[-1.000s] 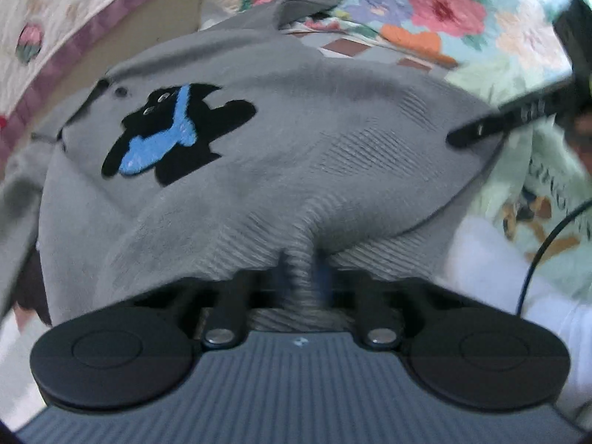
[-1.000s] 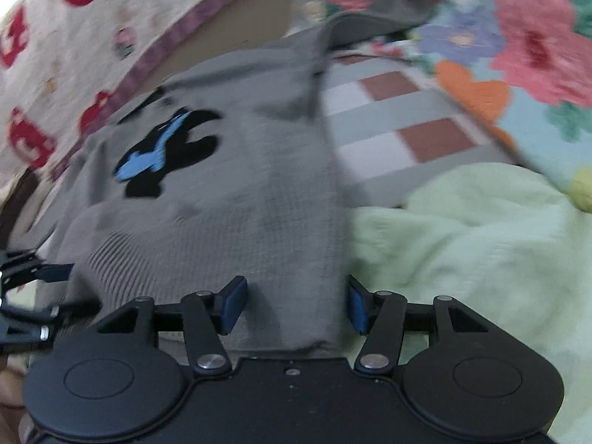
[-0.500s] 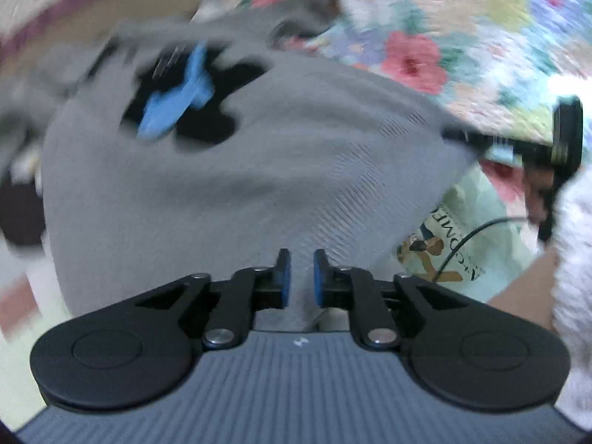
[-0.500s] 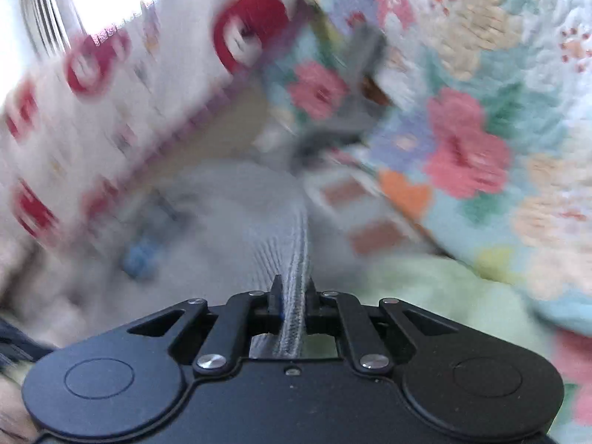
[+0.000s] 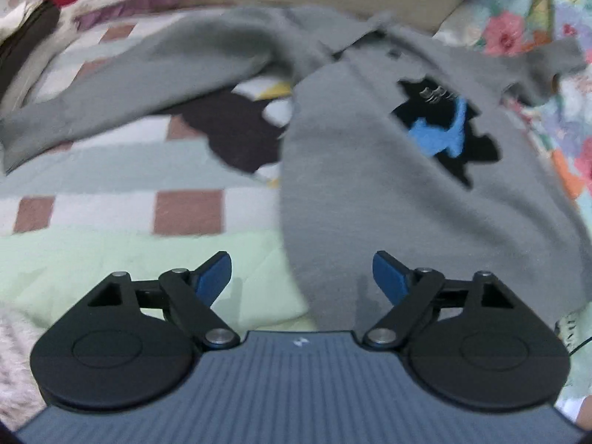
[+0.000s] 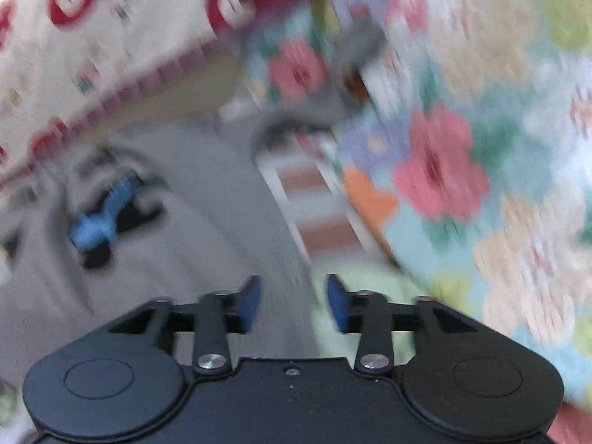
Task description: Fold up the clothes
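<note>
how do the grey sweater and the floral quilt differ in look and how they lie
The grey sweater is plain knit with one black-and-blue figure on its chest; the floral quilt is covered in pink, orange and pale flowers. The sweater lies spread out with a sleeve stretched to the side, while the quilt sits bunched along the sweater's edge. Both are soft fabric resting on the bed.

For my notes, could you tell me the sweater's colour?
Grey sweater, clearest in the left wrist view.

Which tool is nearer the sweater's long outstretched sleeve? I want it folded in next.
Left. The left tool faces the outstretched sleeve, lying ahead to its left. The right tool sits at the sweater's opposite edge.
</note>
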### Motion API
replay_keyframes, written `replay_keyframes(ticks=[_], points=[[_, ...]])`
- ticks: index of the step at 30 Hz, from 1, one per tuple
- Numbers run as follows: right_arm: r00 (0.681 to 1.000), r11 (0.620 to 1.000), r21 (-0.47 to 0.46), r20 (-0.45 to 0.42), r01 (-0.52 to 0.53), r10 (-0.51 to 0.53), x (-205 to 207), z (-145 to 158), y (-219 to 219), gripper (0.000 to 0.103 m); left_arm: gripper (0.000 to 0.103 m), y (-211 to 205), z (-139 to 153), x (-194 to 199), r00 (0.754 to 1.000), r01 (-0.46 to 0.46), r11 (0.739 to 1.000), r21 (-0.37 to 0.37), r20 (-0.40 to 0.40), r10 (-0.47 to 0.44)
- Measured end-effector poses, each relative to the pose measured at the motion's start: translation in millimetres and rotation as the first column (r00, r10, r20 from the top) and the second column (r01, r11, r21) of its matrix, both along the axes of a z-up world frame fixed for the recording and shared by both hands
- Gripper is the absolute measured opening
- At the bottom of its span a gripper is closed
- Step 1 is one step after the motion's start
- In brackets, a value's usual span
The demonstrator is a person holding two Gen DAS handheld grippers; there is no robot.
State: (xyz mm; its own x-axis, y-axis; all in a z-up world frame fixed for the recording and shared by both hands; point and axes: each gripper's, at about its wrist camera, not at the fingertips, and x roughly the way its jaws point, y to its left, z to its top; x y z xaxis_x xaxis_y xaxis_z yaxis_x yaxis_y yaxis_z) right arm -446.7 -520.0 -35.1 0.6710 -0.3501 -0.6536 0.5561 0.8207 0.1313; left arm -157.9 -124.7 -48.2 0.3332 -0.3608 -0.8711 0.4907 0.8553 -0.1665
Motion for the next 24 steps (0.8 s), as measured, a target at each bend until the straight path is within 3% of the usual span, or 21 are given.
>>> replay_keyframes(ticks=[1, 3, 4, 5, 6, 8, 11, 14, 17, 18, 19, 21, 22, 23, 24], points=[[0.998, 1.000, 0.012, 0.064, -0.023, 0.022, 2, 7, 0, 0.059, 0.080, 5, 2, 3, 1.000, -0.004, 0.999, -0.036, -0.023, 0.003], [0.971, 0.964, 0.243, 0.234, -0.110, 0.052, 7, -7, -16, 0.059, 0.067, 15, 6, 8, 0.998, -0.006, 0.991, -0.137, -0.071, -0.004], [0.970, 0.918, 0.373, 0.238, -0.137, 0.048, 18, -20, -22, 0.053, 0.062, 19, 6, 11, 0.994, -0.018, 0.982, -0.188, -0.107, -0.002], [0.972, 0.889, 0.429, 0.227, -0.159, 0.064, 29, -28, -22, 0.036, 0.052, 19, 2, 13, 0.990, -0.031, 0.977, -0.210, -0.143, 0.001], [0.970, 0.878, 0.433, 0.212, -0.204, 0.121, 45, -34, -15, 0.031, 0.041, 19, -2, 16, 0.984, -0.045, 0.972, -0.229, -0.179, 0.003], [0.946, 0.870, 0.374, 0.164, -0.321, 0.278, 77, -33, 6, 0.026, 0.036, 21, -14, 17, 0.968, -0.083, 0.966, -0.244, -0.252, 0.019], [0.838, 0.778, 0.318, 0.130, -0.542, 0.530, 122, -26, 50, 0.019, 0.036, 24, -31, 16, 0.934, -0.147, 0.954, -0.260, -0.353, 0.048], [0.686, 0.625, 0.326, 0.120, -0.710, 0.717, 160, -19, 93, 0.019, 0.041, 27, -45, 14, 0.897, -0.206, 0.941, -0.267, -0.436, 0.072], [0.543, 0.496, 0.301, 0.090, -0.814, 0.835, 178, -16, 131, 0.023, 0.052, 26, -47, 11, 0.920, -0.190, 0.969, -0.158, -0.373, 0.120], [0.494, 0.454, 0.290, 0.080, -0.843, 0.866, 182, -15, 144, 0.023, 0.056, 28, -50, 11, 0.917, -0.199, 0.966, -0.168, -0.379, 0.123], [0.443, 0.409, 0.280, 0.069, -0.868, 0.894, 187, -14, 158, 0.023, 0.058, 31, -55, 13, 0.901, -0.220, 0.954, -0.204, -0.417, 0.119], [0.337, 0.320, 0.248, 0.029, -0.914, 0.941, 193, -12, 184, 0.025, 0.061, 37, -69, 19, 0.838, -0.288, 0.901, -0.324, -0.540, 0.074], [0.315, 0.306, 0.232, 0.002, -0.923, 0.949, 194, -13, 191, 0.025, 0.060, 36, -74, 20, 0.819, -0.308, 0.880, -0.361, -0.572, 0.052], [0.292, 0.291, 0.217, -0.025, -0.932, 0.956, 196, -14, 199, 0.025, 0.052, 33, -75, 21, 0.823, -0.298, 0.878, -0.374, -0.566, 0.038], [0.270, 0.275, 0.202, -0.053, -0.940, 0.961, 197, -15, 207, 0.025, 0.018, 28, -70, 18, 0.858, -0.248, 0.897, -0.365, -0.514, 0.028]])
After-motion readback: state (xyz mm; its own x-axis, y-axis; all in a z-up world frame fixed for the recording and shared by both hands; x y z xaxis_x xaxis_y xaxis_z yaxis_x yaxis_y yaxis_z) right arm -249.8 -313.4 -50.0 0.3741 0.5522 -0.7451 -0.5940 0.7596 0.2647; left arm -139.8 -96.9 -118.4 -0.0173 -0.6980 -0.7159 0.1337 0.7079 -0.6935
